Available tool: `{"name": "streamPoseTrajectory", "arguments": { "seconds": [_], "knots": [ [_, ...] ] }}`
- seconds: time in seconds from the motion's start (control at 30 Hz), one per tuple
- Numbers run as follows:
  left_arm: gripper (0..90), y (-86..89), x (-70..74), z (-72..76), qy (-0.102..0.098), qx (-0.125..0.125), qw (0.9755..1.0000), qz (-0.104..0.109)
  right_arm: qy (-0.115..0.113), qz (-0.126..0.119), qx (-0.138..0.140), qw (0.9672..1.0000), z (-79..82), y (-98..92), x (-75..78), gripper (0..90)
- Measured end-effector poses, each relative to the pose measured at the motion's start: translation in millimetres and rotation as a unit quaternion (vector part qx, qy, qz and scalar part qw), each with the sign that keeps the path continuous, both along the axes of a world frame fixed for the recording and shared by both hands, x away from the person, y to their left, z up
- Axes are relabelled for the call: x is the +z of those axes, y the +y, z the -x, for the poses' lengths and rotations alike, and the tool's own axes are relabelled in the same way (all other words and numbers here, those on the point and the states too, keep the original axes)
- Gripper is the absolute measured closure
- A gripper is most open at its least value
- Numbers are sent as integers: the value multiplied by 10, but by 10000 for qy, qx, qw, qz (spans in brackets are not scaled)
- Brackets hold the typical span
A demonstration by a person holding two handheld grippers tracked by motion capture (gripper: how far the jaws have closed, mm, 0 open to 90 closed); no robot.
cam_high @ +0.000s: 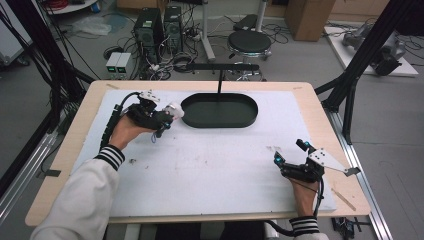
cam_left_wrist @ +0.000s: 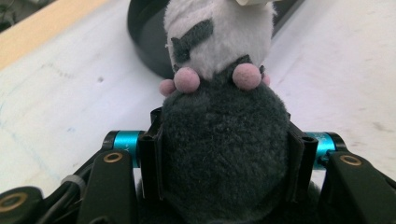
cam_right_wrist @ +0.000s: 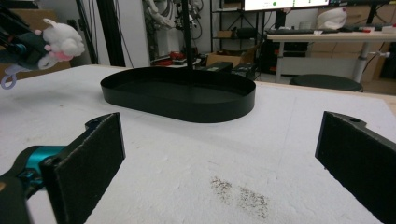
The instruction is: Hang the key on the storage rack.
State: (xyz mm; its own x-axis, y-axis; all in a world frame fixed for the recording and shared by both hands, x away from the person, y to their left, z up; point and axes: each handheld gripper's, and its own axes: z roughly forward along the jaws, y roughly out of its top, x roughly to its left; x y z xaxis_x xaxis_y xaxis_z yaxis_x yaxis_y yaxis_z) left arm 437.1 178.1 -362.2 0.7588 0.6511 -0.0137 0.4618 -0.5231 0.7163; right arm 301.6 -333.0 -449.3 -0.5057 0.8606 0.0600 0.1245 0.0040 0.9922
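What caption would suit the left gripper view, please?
Left gripper clamps a grey-and-white plush toy above the white mat, near the black oval tray.

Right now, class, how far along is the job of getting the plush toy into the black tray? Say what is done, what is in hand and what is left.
Done: the left gripper is shut on the plush toy, gripping its dark grey body, and holds it off the mat.

In hand: the toy hangs just left of the black tray, not yet over it.

Left: carrying it over the rim and letting go. The right gripper rests open on the mat.
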Motion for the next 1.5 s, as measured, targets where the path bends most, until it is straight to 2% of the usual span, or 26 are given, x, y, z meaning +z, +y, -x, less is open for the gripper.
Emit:
{"name": "streamPoseTrajectory", "arguments": {
  "seconds": [0.17,0.3,0.33,0.43,0.53,0.67,0.83,0.9,0.93,0.97,1.0,1.03,1.07,1.1,1.13,1.2,1.37,1.5],
  "knots": [
    [457,28,119,106,-197,-262,9993,178,84,-99,43,9999,-21,-12,34,4],
    [457,59,209,195,-303,-423,9980,354,102,-41,121,9999,-46,1,128,4],
    [457,62,224,214,-321,-468,9976,393,83,-34,201,9998,-62,11,190,4],
    [457,60,265,269,-365,-649,9962,443,93,-29,306,9995,-78,24,251,4],
    [457,43,290,315,-395,-808,9946,512,166,6,556,9983,-111,55,333,4],
    [457,-7,312,371,-409,-1061,9920,550,216,43,872,9959,-162,97,431,4],
    [457,-116,332,452,-459,-1413,9864,703,255,191,1215,9921,-227,181,586,4],
    [457,-148,340,476,-457,-1567,9838,745,292,231,1431,9890,-255,228,650,4],
    [457,-163,343,485,-462,-1650,9823,761,317,284,1664,9851,-283,286,715,4],
    [457,-176,346,495,-455,-1701,9814,770,317,284,1664,9851,-283,286,715,4],
    [457,-189,348,504,-457,-1723,9809,780,343,310,1777,9830,-297,322,746,4],
    [457,-203,349,508,-458,-1753,9802,803,367,428,1963,9789,-321,396,809,4],
    [457,-215,350,515,-445,-1769,9799,810,367,428,1963,9789,-321,396,809,4],
    [456,-227,351,519,-436,-1801,9791,834,370,506,2039,9770,-333,436,839,4],
    [457,-242,352,527,-425,-1806,9787,879,344,595,2175,9736,-354,511,900,4],
    [456,-266,361,542,-437,-1891,9769,898,334,611,2229,9724,-363,537,920,4],
    [457,-325,385,598,-472,-2091,9723,933,329,795,2553,9630,-427,713,1050,4],
    [457,-374,378,628,-446,-2210,9703,877,311,895,2782,9559,-480,838,1125,4]
  ]
}}
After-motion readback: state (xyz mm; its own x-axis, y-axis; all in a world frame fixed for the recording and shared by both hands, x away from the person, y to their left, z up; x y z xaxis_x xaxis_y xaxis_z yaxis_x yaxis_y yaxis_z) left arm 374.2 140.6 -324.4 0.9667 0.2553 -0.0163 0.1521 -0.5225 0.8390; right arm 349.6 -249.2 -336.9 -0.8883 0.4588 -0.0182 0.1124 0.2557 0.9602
